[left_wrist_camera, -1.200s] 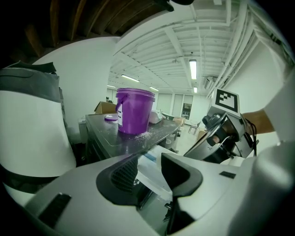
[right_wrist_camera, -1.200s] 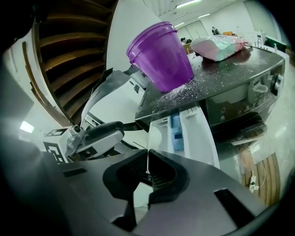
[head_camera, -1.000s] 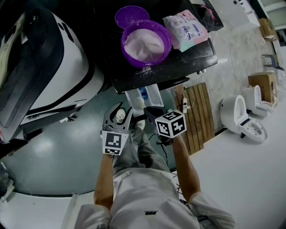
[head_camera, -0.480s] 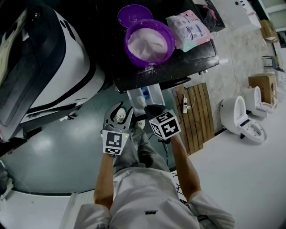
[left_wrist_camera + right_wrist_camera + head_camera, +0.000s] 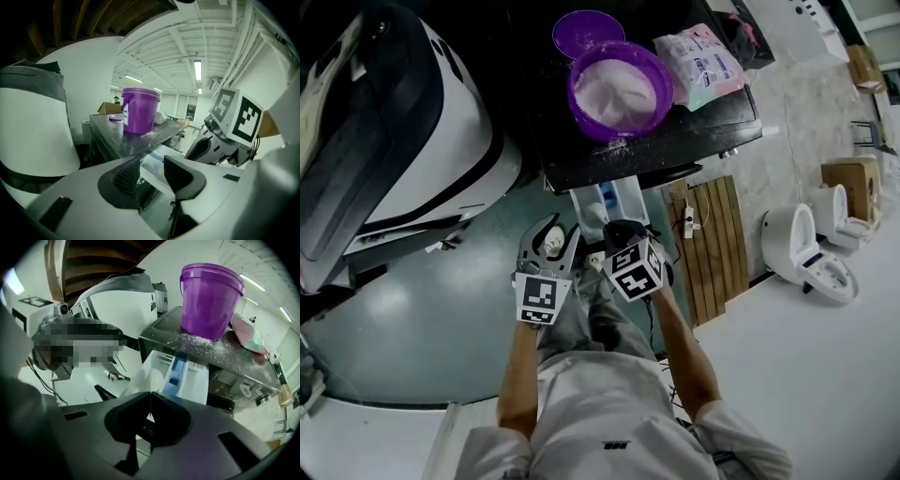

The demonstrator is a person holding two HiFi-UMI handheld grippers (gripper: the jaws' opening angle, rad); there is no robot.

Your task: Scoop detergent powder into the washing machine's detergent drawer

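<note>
A purple bucket (image 5: pixel 619 86) (image 5: pixel 139 111) (image 5: pixel 211 298) of white powder stands on the washing machine's black top (image 5: pixel 675 145). Below the top's front edge the white detergent drawer (image 5: pixel 617 197) (image 5: pixel 190 376) is pulled out, with a blue insert showing. My right gripper (image 5: pixel 612 232) (image 5: pixel 150 397) is shut on the thin handle of a white scoop (image 5: pixel 596 216) (image 5: pixel 143 380), whose bowl hangs at the drawer's near end. My left gripper (image 5: pixel 547 246) (image 5: pixel 150 171) is open with nothing in it, just left of the drawer and beside the right one.
Spilled powder (image 5: pixel 206 345) lies around the bucket. The purple lid (image 5: pixel 586 31) and a pink detergent bag (image 5: pixel 701 58) rest on the machine top. A big white appliance with a dark lid (image 5: pixel 403 122) stands to the left. Wooden slats (image 5: pixel 712 244) and a toilet (image 5: pixel 806 248) are right.
My right gripper has rolled at the wrist and shifted a little left, closer to the left gripper, with the scoop staying at the drawer. The left gripper has stayed still.
</note>
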